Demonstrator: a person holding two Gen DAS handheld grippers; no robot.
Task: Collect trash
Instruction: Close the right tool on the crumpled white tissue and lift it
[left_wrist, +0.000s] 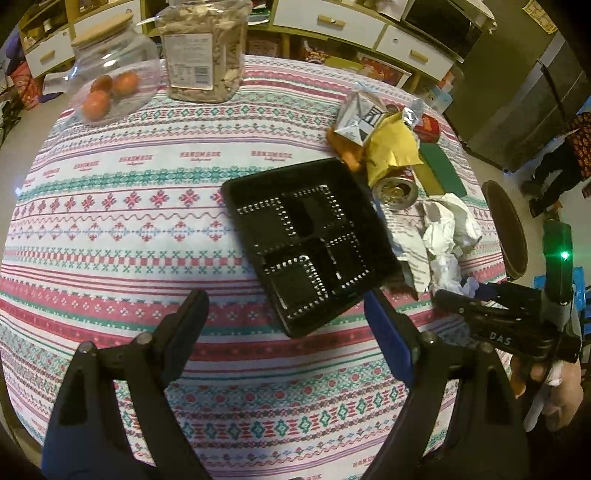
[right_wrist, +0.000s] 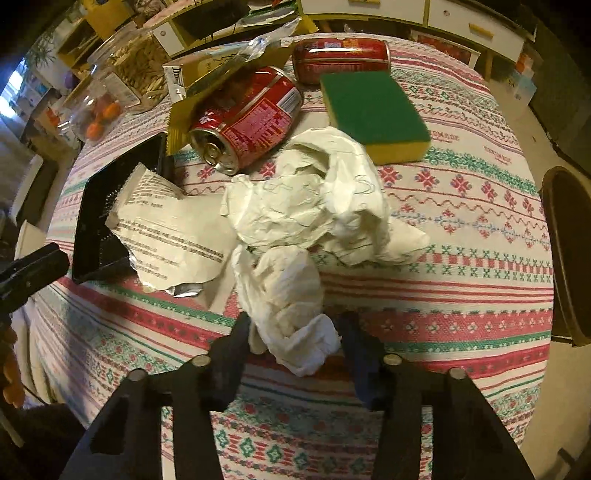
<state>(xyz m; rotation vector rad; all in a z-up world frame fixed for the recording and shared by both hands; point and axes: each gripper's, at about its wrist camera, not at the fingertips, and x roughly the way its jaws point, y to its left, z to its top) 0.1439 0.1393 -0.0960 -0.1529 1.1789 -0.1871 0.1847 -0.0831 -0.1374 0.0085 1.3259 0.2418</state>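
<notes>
The right tool (right_wrist: 293, 325) stands wide with its jaws either side of the crumpled tissue (right_wrist: 291, 295) near the table's (right_wrist: 461, 258) front edge, seemingly to pinch it first, while the left tool (left_wrist: 284, 306) waits wide and empty before the black tray (left_wrist: 303, 236).

The left claw (left_wrist: 284, 306) hangs above the surface with its jaws spread wide, gripping nothing. The right claw (right_wrist: 293, 332) sits low, jaws parted (narrower than the left's) and not clamped. In the left wrist view, a bare hand (left_wrist: 554, 387) holds the right claw's handle.
</notes>
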